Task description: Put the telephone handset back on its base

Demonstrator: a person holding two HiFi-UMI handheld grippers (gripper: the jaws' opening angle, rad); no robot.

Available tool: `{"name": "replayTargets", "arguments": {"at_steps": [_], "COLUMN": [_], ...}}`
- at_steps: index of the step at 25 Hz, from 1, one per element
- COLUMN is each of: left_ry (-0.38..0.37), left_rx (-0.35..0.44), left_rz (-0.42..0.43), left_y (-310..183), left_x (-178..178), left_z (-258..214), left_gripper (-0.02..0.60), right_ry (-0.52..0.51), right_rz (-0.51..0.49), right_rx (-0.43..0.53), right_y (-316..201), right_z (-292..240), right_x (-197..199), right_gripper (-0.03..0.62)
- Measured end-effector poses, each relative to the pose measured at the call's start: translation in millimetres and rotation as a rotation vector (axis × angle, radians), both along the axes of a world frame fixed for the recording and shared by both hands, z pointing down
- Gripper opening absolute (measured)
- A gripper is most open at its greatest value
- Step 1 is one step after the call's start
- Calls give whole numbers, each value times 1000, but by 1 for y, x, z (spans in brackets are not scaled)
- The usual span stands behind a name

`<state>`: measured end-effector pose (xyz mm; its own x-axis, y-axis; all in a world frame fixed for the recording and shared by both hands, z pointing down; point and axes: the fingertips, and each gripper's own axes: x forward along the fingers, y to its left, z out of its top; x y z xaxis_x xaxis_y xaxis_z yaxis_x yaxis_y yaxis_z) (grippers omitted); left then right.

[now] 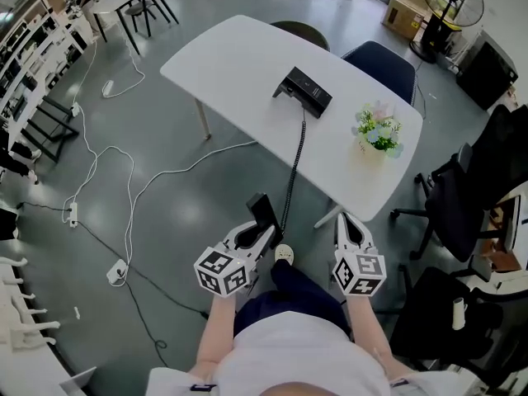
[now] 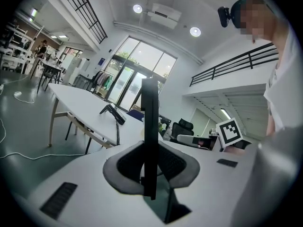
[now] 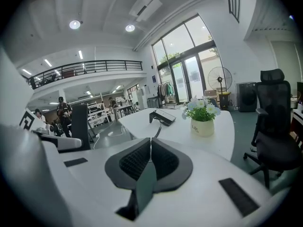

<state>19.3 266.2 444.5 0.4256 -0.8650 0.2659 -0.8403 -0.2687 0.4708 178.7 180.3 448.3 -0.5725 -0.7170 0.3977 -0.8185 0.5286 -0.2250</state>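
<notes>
- My left gripper (image 1: 259, 238) has the handset (image 2: 150, 122) clamped between its pads; the jaws stand narrow, closed on the handset's thin edge
- The handset stands roughly upright in the grip, its long black body rising past the fingertips. The grip sits low on it, so most of its length is free above the jaws
- My right gripper (image 3: 150, 149) is empty, with its pads pressed together and nothing between them. It hangs beside the left one, apart from the handset
- The base (image 1: 303, 91) sits on the white table (image 1: 231, 56), near the middle and well apart from where I stand on the floor (image 1: 165, 213). Its cradle looks vacant
- The cord (image 1: 294, 167) runs from the base over the near table edge and down toward the handset. It looks fairly drawn out, though not taut as far as I can judge
- The flowers (image 1: 378, 132) stand on the same table, to the right of the base and clear of it
- Progress: the handset is picked up and secure, and that is all that is done. It is not yet at the base
- Left to do: carry the handset over the table, turn it to lie along the cradle, set it down and let go
- Judgement: the upright hold needs a wrist turn before seating. The cord could snag on the table edge as slack gathers
- Risk: the low grip on a long body may let it pivot during the turn, so I should keep the move slow
</notes>
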Motion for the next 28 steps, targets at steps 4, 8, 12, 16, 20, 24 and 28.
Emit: {"name": "replayTargets", "arguments": {"at_steps": [4, 8, 12, 16, 20, 24, 28], "left_ry": [1, 3, 8, 7, 3, 31, 57], "left_rx": [-11, -11, -8, -3, -4, -11, -27], "left_rz": [3, 5, 0, -8, -23, -39, -39], "left_y": [-31, -56, -77, -91, -98, -98, -99], "left_x": [-9, -18, -26, -35, -42, -45, -43], "left_z": [3, 5, 7, 6, 9, 13, 20], "left_gripper": [83, 83, 83, 83, 83, 83, 84], "right_ry": [3, 4, 9, 8, -2, -5, 3], "right_rz": [7, 9, 3, -5, -27, -51, -68], "right_rx": [-7, -11, -11, -10, -6, -15, -40], "right_y": [-31, -54, -75, -91, -102, -103, -101], "right_z": [4, 8, 12, 13, 14, 19, 28], "right_x": [-6, -14, -21, -30, -44, -56, -65], "right_gripper": [34, 34, 34, 34, 34, 34, 34]}}
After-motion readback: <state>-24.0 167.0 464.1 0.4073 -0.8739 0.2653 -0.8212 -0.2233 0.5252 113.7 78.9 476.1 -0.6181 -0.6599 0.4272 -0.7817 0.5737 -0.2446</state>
